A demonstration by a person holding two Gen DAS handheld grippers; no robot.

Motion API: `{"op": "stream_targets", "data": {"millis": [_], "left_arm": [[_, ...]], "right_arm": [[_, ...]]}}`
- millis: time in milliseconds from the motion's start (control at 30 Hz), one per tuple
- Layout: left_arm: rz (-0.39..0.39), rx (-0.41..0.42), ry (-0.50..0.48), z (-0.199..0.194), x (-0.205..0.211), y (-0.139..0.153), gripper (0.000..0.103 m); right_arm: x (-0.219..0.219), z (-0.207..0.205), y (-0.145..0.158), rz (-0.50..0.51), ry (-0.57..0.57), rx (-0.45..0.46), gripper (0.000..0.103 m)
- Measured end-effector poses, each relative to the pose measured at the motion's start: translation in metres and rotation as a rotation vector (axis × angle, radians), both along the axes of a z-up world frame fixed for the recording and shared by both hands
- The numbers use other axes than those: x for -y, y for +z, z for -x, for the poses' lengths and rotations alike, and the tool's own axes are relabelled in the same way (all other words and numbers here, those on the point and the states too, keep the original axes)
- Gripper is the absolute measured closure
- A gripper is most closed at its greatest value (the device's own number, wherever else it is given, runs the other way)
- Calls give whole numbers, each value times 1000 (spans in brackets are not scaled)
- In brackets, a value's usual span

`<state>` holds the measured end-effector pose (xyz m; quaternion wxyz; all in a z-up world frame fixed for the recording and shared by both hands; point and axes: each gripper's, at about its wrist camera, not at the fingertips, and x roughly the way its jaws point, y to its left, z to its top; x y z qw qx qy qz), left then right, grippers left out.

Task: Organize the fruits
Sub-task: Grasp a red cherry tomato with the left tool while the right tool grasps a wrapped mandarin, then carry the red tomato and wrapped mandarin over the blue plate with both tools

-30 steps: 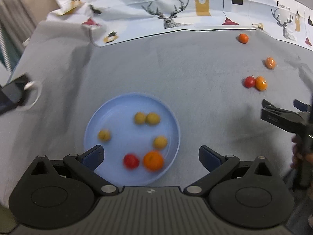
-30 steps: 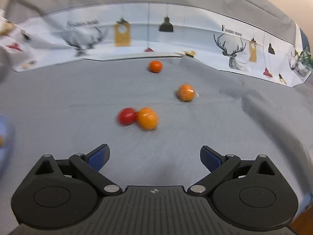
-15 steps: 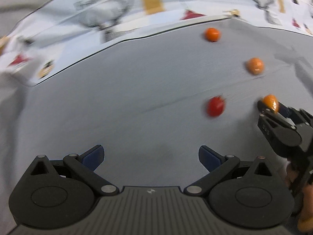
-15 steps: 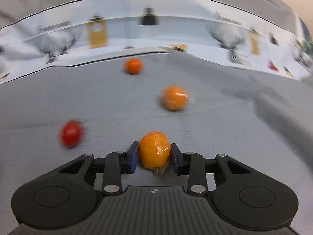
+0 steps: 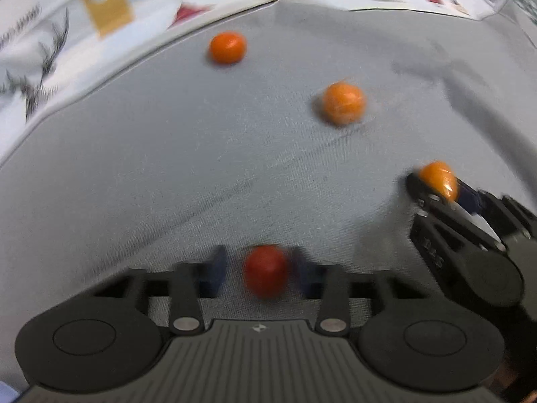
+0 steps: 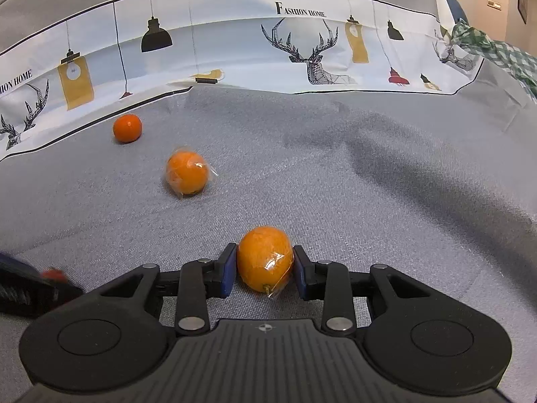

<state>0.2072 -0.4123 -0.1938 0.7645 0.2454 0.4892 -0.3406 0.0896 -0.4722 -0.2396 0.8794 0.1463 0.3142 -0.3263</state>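
1. The left gripper [image 5: 256, 270] points steeply down at the grey cloth [image 5: 167, 168]. Its jaws are shut on a red fruit [image 5: 265, 270], which sits between the blue pads. The picture is blurred here, so how firmly the pads press is hard to see.
2. Two orange fruits lie free on the cloth further back: a small one [image 6: 127, 128] near the printed border [image 6: 235, 50], and one in clear wrap [image 6: 187, 177] closer to us. They are well apart, so each can probably be taken alone.
3. The right gripper [image 6: 264, 270] has its jaws closed on a wrapped orange fruit [image 6: 265, 258], held at its widest part, which I think keeps it from slipping.
4. No plate is visible now, so both held fruits probably wait to be carried away.
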Motion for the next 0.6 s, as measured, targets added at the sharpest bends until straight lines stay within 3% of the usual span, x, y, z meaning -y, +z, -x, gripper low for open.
{"op": "stream_targets", "data": {"millis": [167,333,467,600], "left_arm": [[19,-3,7,14,-18,18,74],[49,45,76,37,-74,71,74],[31,72,155,66,-141,113,74],[17,86,227,99,-206,147,74]], "right_arm": [[6,4,4,-32,-30,40,68],[2,20,24,8,-65,110,68],[-15,53,66,-30,-46,166,68],[-58,104,119,-80,97,237,68]]}}
